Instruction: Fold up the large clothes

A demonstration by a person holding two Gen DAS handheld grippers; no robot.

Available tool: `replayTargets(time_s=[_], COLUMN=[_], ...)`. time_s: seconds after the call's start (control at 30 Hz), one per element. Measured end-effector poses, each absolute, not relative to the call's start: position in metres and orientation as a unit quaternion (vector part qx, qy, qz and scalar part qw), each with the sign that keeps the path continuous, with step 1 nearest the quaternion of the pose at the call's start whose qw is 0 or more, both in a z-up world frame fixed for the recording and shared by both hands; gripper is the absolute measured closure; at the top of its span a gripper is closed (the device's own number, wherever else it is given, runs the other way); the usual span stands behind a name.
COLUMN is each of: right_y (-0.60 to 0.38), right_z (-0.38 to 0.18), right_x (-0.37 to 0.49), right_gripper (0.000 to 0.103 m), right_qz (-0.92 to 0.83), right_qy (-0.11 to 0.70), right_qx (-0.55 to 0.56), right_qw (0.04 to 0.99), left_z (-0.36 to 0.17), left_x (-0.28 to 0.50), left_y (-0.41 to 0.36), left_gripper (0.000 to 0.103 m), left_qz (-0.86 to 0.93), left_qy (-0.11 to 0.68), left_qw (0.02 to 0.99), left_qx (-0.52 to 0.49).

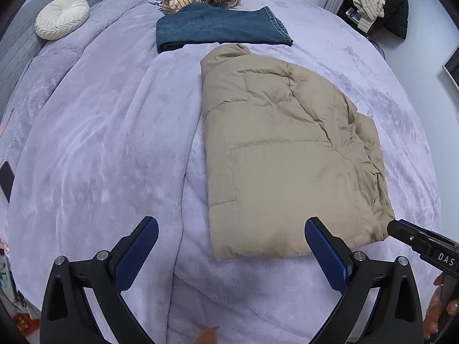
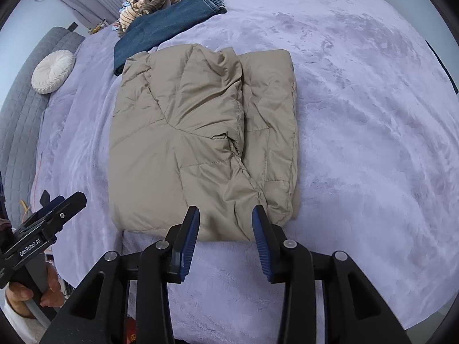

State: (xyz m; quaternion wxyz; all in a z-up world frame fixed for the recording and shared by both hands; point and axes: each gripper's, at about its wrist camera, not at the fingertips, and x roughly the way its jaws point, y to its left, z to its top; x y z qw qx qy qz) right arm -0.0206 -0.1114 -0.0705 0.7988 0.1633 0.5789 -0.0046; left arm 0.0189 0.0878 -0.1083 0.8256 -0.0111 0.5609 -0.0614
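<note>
Folded beige quilted puffer jacket at lavender plush bed near edge, folded blue jeans beyond, left gripper jaws wide apart w/ nothing between, right gripper jaws partly apart, empty.

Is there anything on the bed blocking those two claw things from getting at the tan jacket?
Nothing visible does. The folded tan jacket lies bare on the lilac blanket, with both grippers, left and right, open at its near edge. The jeans lie beyond it.
</note>
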Motion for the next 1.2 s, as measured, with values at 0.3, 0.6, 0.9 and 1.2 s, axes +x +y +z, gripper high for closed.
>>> replayTargets(time_s=[0.3,0.6,0.9,1.2], right_y=[-0.121,-0.122,-0.111,-0.1], right_z=[-0.042,-0.001,0.025,0.04], right_x=[-0.061,-0.086,-0.104,-0.11], right_gripper=[0.039,0.022,0.001,0.0], right_qz=[-0.006,-0.025,-0.04,-0.045], right_qy=[0.556,0.515,0.484,0.461], right_qx=[0.147,0.11,0.079,0.073], right_qw=[0.818,0.849,0.871,0.883], left_z=[-0.074,-0.038,-0.018,-0.005], left_x=[-0.033,-0.07,-0.087,-0.093], left_y=[0.068,0.057,0.059,0.07], left_gripper=[0.001,0.001,0.001,0.001], left_qz=[-0.035,-0.019,-0.017,-0.01], left_qy=[0.532,0.5,0.487,0.473], left_qw=[0.846,0.866,0.873,0.881], left_qx=[-0.001,0.001,0.001,0.001])
